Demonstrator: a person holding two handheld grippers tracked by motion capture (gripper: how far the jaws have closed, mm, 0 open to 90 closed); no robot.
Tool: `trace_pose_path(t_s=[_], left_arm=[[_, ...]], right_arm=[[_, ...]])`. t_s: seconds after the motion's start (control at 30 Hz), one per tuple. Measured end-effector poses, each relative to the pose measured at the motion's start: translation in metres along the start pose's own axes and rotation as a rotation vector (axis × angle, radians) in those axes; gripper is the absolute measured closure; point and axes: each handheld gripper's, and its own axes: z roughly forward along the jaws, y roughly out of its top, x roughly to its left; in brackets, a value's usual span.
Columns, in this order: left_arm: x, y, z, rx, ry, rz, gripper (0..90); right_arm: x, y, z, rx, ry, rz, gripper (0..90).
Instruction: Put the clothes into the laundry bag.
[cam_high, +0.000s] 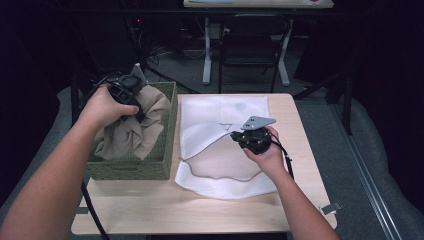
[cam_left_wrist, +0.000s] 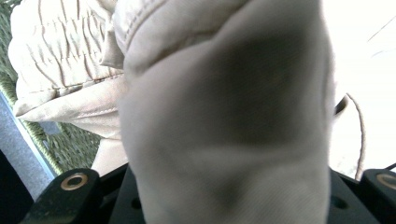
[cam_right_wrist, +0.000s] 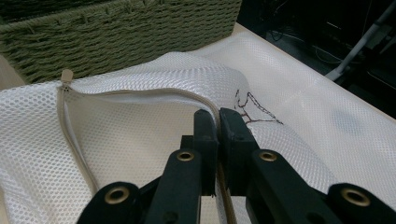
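A beige cloth (cam_high: 135, 130) (cam_left_wrist: 224, 116) rises bunched out of a green woven basket (cam_high: 130, 167) (cam_right_wrist: 116, 32) at the table's left. My left gripper (cam_high: 141, 111) is shut on the cloth's top, over the basket's far part; the cloth bulges between its jaws and hides their tips. To the right, a white mesh bag (cam_high: 220, 115) (cam_right_wrist: 327, 116) lies flat. My right gripper (cam_high: 235, 135) (cam_right_wrist: 218, 116) is shut on the bag's zipper edge (cam_right_wrist: 140, 93) and holds it raised, so the mouth gapes toward the basket.
The wooden table (cam_high: 200, 210) has bare wood along its front edge. A small metal clip (cam_high: 331, 207) sits at the front right corner. A dark chair (cam_high: 252, 40) and a desk leg (cam_high: 206, 50) stand beyond the far edge.
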Motion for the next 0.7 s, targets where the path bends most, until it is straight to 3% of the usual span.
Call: trace_pose_path(t_s=[0.37, 0.7], left_arm=[[-0.01, -0.002, 0.002, -0.015, -0.022, 0.026, 68.6], [-0.027, -0.003, 0.005, -0.01, -0.035, 0.073, 68.5]], right_arm=[[0.0, 0.0, 0.0, -0.002, 0.0, 0.0, 85.9], [-0.001, 0.0, 0.0, -0.002, 0.001, 0.0, 85.9]])
